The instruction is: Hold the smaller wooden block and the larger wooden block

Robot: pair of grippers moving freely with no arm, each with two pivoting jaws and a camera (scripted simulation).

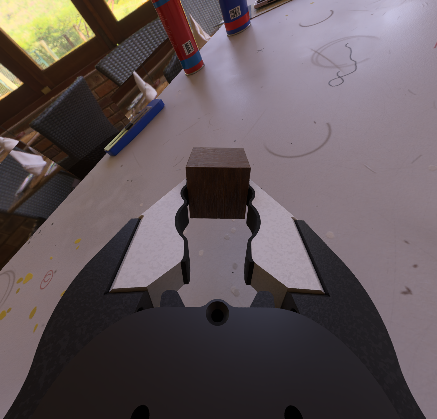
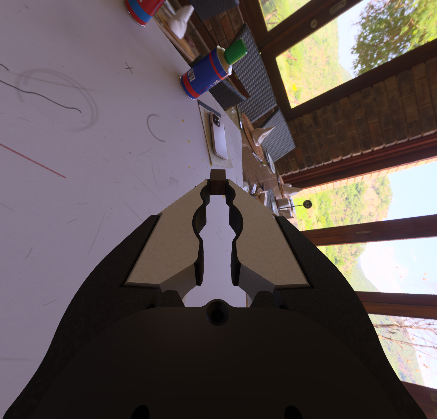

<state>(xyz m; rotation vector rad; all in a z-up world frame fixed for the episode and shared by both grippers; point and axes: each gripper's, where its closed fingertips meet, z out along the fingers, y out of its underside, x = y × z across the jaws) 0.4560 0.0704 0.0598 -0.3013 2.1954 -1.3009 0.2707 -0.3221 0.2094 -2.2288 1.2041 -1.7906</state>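
In the left wrist view my left gripper point(image 1: 217, 190) is shut on the larger wooden block point(image 1: 217, 185), a dark brown cube gripped by its two sides between the fingertips, above the white table point(image 1: 307, 194). In the right wrist view my right gripper point(image 2: 217, 187) is shut on the smaller wooden block point(image 2: 217, 183), a small dark brown cube pinched at the very tips, near the table's edge. Neither gripper shows in the other's view.
A red spray can point(image 1: 176, 27) and a blue can point(image 1: 233, 8) stand at the far table edge; they also show in the right wrist view as the red can point(image 2: 147, 2) and the blue can point(image 2: 208, 74). A blue box cutter point(image 1: 136, 128) lies at the edge. A phone point(image 2: 218, 135) rests on a notepad point(image 2: 214, 164).
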